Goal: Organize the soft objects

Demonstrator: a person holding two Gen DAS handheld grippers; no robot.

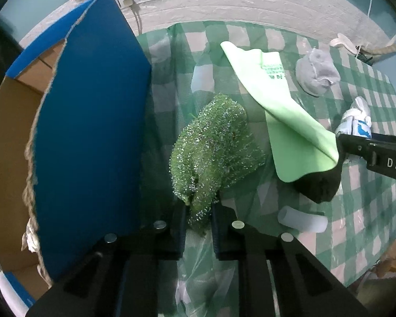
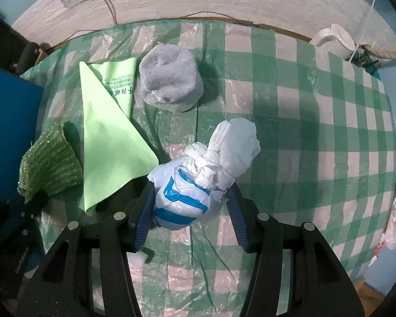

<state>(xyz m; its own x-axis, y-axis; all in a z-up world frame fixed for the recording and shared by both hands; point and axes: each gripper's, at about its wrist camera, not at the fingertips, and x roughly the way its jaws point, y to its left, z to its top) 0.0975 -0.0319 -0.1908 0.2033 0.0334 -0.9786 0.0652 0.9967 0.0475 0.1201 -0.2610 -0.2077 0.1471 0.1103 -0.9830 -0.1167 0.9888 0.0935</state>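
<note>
In the left wrist view, a blue cardboard box fills the left side of the frame, its brown inside open toward the left edge. Just right of it, at the lower centre, the left gripper is clenched on the green glittery scrubber, and the scrubber's lower end is pinched between the two fingers. To the right lies a light green cloth with printed text, on the green and white checked tablecloth. Its lower right corner seems to touch the fingers of the other tool, but this part is dark. In the upper right a grey fluffy bundle rests on the table.

In the right wrist view, the scrubber is at the left edge, the cloth beside it, and the grey bundle above the centre. At the lower centre, the right gripper grasps a knotted white plastic bag with blue print. The blue pads press on both sides of it.
</note>
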